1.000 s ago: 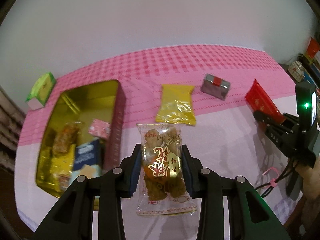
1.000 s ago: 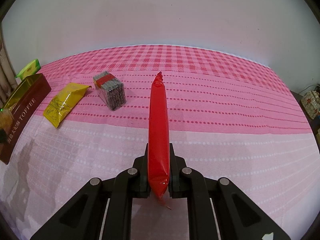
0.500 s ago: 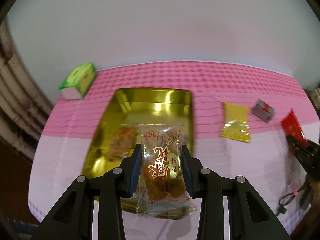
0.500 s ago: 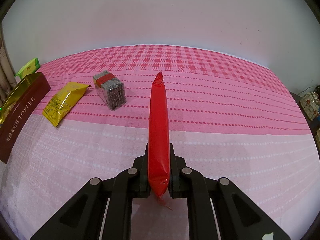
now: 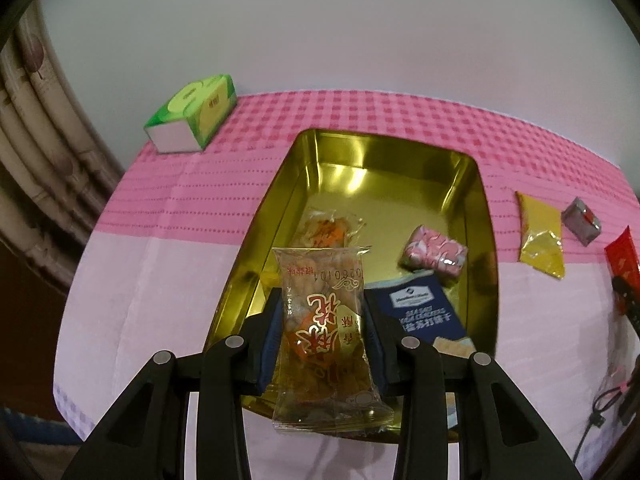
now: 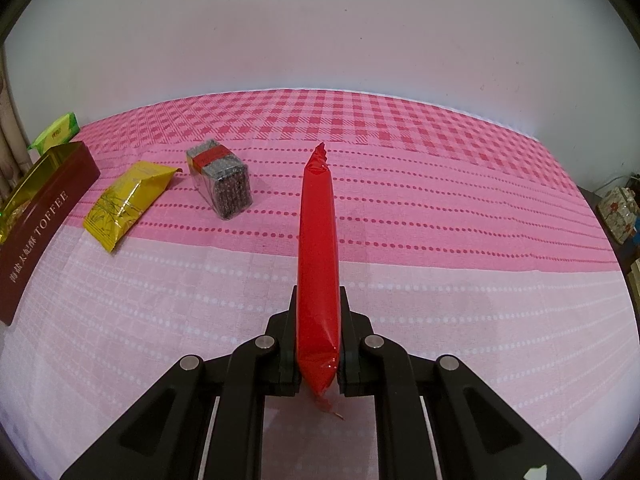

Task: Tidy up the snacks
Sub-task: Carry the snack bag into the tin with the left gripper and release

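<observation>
Our left gripper (image 5: 324, 334) clamps a clear snack packet (image 5: 326, 344) over the gold tin (image 5: 486, 240), which holds other snacks. Our right gripper (image 6: 318, 340) pinches a red packet (image 6: 318, 248) above the pink tablecloth (image 6: 440, 208).

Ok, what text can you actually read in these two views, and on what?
"TOFFEE": side of the dark red tin, after Chinese characters too small to be sure of.
"0260104": clear snack packet in the left gripper, seen reversed.
Blue cracker pack: print too blurred.
Green tissue box, yellow packet: unreadable.
</observation>
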`<action>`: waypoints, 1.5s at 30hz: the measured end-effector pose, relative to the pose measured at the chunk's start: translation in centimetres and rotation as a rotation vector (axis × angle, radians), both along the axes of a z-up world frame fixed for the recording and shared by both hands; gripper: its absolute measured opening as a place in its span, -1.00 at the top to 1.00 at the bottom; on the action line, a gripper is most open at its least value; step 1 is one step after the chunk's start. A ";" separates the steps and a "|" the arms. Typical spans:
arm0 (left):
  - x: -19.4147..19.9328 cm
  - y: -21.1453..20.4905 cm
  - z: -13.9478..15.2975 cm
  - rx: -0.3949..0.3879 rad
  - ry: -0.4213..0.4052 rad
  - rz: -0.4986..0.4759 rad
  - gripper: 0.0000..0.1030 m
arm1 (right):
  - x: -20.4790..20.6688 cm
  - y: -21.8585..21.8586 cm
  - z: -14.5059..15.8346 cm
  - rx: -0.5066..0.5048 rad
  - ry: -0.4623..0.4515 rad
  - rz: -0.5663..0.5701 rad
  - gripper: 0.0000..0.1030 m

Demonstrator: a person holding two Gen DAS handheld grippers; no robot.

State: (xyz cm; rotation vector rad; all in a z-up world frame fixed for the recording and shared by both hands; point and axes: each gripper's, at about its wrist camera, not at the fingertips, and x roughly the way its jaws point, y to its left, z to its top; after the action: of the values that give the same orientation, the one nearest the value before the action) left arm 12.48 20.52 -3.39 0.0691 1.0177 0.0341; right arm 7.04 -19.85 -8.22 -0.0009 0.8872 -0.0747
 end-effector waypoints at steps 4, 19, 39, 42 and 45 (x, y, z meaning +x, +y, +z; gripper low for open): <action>0.1 0.2 -0.7 0.009 0.011 -0.004 0.26 | 0.1 0.1 0.0 -0.006 0.001 0.001 0.79; 0.2 0.6 -1.6 0.020 0.037 -0.009 0.23 | 0.1 0.2 0.0 -0.018 0.001 0.001 0.79; -2.8 1.5 1.6 0.026 -0.057 -0.003 -0.34 | 0.1 0.2 0.0 -0.022 0.001 0.002 0.77; -3.6 2.0 1.9 0.043 -0.069 0.013 -0.37 | 0.1 0.1 0.0 -0.023 0.000 0.003 0.79; -4.4 2.4 2.0 0.056 -0.074 0.026 -0.40 | 0.1 0.1 0.1 -0.025 -0.001 0.004 0.79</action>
State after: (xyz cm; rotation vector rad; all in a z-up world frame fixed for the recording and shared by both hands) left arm 8.05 22.95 -1.36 0.1051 0.9436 0.0884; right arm 7.17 -19.73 -8.17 -0.0260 0.8856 -0.0816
